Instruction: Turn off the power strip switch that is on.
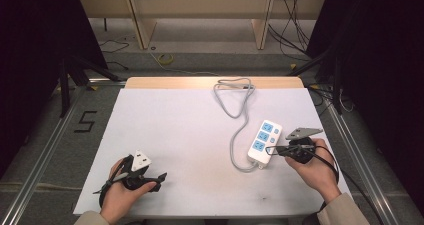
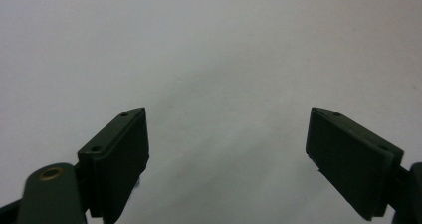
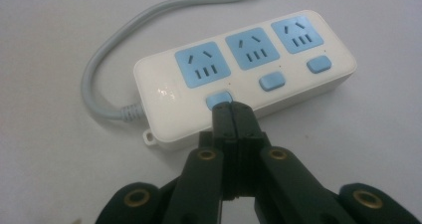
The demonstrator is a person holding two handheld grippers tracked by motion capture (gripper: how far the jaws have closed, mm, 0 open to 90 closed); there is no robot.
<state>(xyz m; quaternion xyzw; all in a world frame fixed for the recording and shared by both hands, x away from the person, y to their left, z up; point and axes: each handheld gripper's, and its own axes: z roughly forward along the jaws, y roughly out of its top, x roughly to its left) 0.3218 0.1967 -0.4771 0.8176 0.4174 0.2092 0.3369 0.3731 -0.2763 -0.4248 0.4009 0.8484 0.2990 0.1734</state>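
Observation:
A white power strip [image 1: 263, 140] with three blue sockets and three blue switches lies on the right half of the white table [image 1: 190, 135]. Its grey cable [image 1: 235, 105] loops toward the far edge. My right gripper [image 1: 271, 150] is shut, its tips against the strip's near right side. In the right gripper view the strip [image 3: 249, 69] lies across the frame and the closed tips [image 3: 232, 108] rest on the leftmost blue switch [image 3: 218, 99], the one nearest the cable end. My left gripper [image 1: 161, 177] sits low at the near left, and in the left gripper view its jaws stand wide open over bare table [image 2: 219, 50].
The table's far wooden edge [image 1: 215, 82] borders a floor with loose cables [image 1: 295, 25] and a wooden frame. Metal rails [image 1: 45, 150] run along both sides of the table. A "5" mark [image 1: 85, 121] lies on the floor at the left.

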